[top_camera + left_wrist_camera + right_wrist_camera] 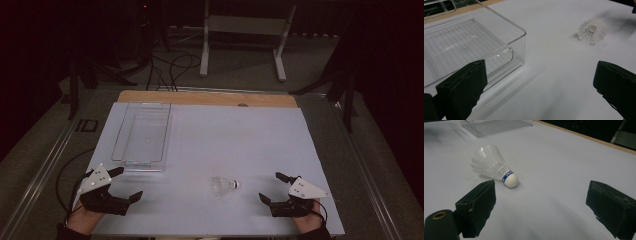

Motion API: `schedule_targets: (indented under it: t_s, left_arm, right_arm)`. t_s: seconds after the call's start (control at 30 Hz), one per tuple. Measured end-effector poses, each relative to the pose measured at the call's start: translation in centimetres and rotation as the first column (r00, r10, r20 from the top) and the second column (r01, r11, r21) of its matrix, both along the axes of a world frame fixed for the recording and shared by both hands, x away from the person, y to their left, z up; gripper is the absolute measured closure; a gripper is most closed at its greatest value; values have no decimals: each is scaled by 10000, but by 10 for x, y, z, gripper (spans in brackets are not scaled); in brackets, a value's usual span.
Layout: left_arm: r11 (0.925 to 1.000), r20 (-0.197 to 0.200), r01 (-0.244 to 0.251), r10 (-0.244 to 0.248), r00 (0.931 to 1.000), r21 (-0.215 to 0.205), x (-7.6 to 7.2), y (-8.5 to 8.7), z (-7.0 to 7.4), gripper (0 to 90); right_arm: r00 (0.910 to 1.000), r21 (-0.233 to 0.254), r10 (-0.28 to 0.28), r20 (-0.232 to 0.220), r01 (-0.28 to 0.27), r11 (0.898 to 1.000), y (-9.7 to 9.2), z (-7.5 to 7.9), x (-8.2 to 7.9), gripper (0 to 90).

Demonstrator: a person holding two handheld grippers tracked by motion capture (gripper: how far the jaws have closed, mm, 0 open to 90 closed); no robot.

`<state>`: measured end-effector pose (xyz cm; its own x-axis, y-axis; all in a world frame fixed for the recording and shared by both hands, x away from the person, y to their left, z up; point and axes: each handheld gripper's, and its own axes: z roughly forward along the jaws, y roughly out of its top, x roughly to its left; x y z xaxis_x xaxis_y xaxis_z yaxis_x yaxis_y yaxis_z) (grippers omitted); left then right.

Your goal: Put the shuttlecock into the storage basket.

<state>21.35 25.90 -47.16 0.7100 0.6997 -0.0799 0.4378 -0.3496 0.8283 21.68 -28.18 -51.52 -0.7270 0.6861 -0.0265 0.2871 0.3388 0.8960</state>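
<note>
Two grippers rest at the table's near edge, both with jaws spread apart and holding nothing. One shuttlecock [223,186] lies on its side on the white table [250,135], between them and nearer the right gripper [273,187]. Its long axis runs left-right; the cork points toward the right gripper, the skirt toward the left gripper [127,184] and the clear bin [142,137].

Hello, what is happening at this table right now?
A person holds a hand-held gripper in each hand at the near edge of the white table. Both the left hand-held gripper and the right hand-held gripper are open and hold nothing. A white shuttlecock lies on its side between them, nearer the right one. A clear plastic tray sits empty ahead of the left one.
</note>
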Motion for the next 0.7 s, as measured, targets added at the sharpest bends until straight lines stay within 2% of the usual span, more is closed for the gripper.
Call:
schedule_targets:
  t_s: [0.2,0.4,0.47,0.57,0.7]
  left_arm:
    - [9987,-324,264,-250,9992,428,3,-6,1,0]
    - [9935,-721,587,-517,9961,975,6,-10,0,0]
    - [9925,-818,656,-573,9950,1029,7,-11,1,0]
    - [9887,-972,806,-685,9929,1267,8,-14,2,0]
    - [9823,-1287,1164,-978,9869,1466,10,-19,2,0]
  right_arm:
    - [10000,38,23,-42,-23,10000,0,0,0,89]
    - [10000,67,57,-57,-56,10000,0,0,0,89]
    - [10000,74,69,-65,-68,9999,0,0,0,89]
    - [10000,75,61,-67,-61,10000,0,0,0,89]
    - [10000,80,74,-64,-74,9999,0,0,0,89]
